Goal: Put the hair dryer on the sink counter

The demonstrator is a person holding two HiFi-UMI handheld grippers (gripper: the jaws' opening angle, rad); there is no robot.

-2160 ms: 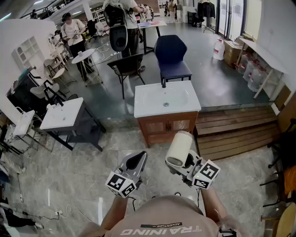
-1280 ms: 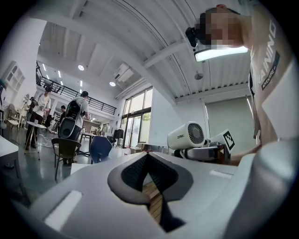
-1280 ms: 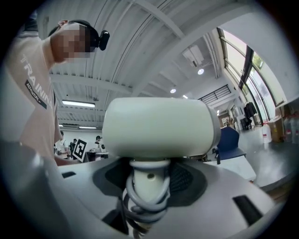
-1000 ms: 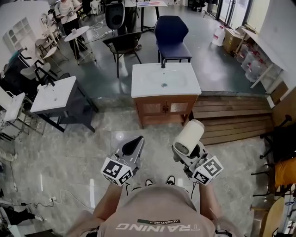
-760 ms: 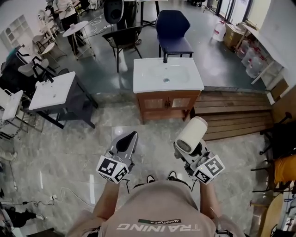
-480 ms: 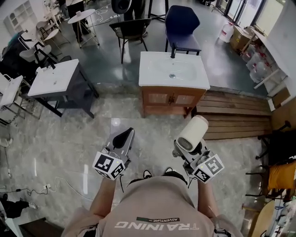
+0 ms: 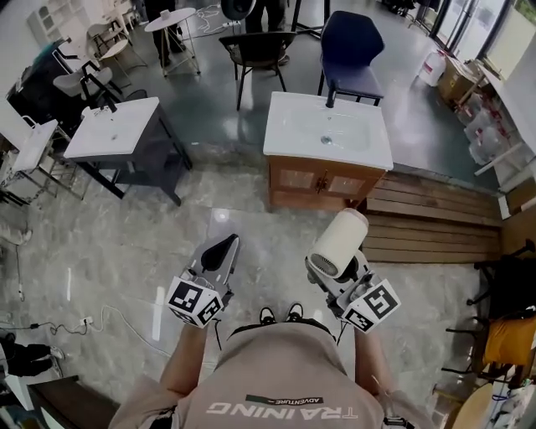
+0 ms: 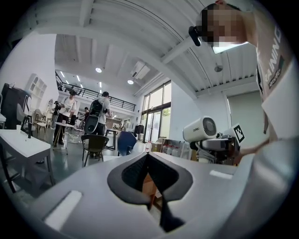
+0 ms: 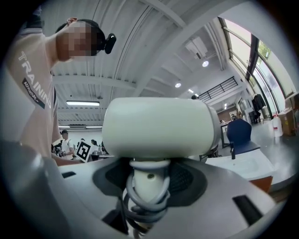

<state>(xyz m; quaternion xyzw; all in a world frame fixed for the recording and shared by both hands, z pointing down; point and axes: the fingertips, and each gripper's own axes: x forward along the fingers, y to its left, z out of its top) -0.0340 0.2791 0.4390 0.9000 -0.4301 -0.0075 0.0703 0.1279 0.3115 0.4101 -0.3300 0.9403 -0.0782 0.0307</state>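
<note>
A white hair dryer (image 7: 337, 242) stands upright in my right gripper (image 7: 328, 270), which is shut on its handle with the grey cord wound round it (image 9: 148, 198). The dryer's barrel (image 9: 159, 127) fills the right gripper view. The same dryer (image 8: 202, 129) shows at the right of the left gripper view. My left gripper (image 7: 219, 251) is shut and holds nothing, level with the right one. The white sink counter (image 7: 328, 130) on a wooden cabinet stands ahead on the floor, well beyond both grippers.
A second white sink on a dark stand (image 7: 114, 127) is at the left. A blue chair (image 7: 350, 52) and a dark chair (image 7: 261, 49) stand behind the counter. A wooden platform (image 7: 431, 226) lies to the right. People stand at the back by a round table (image 7: 174, 18).
The view has shifted: the sink counter now sits further right and slightly nearer. Both grippers keep their pose, the right one still holding the dryer.
</note>
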